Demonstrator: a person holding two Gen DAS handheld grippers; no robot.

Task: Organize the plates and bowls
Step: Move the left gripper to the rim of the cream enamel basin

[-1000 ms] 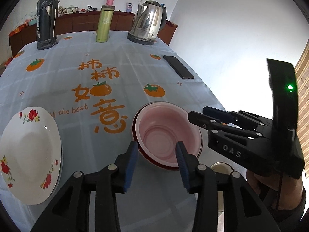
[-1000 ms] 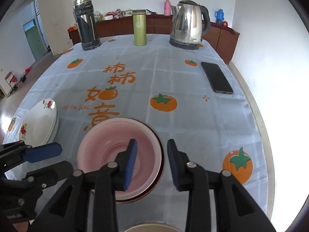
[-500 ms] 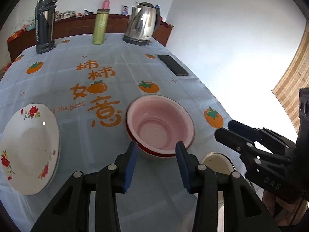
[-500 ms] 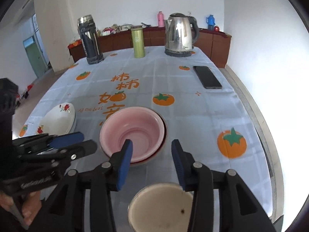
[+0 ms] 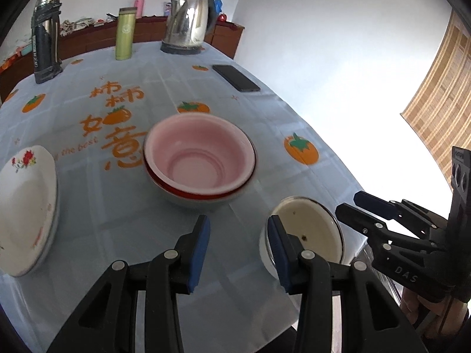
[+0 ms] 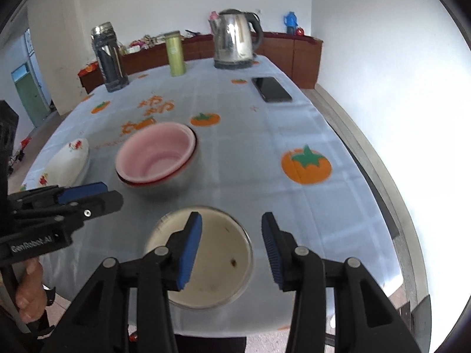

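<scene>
The right gripper (image 6: 232, 245), its jaws just opened wider and empty, hovers over the cream enamel bowl (image 6: 206, 264). The left gripper (image 5: 239, 251) is half-open, empty. The bowl looks stiff, light and slick, so its thin rim (image 6: 248, 244) seems the best hold.

Left gripper (image 5: 238, 250) open, empty; right gripper (image 6: 232, 244) open, just widened.

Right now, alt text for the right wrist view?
Open right claw hangs over a cream bowl at the table's near edge. Beyond sit a pink bowl and floral plate; the left claw enters left.
</scene>
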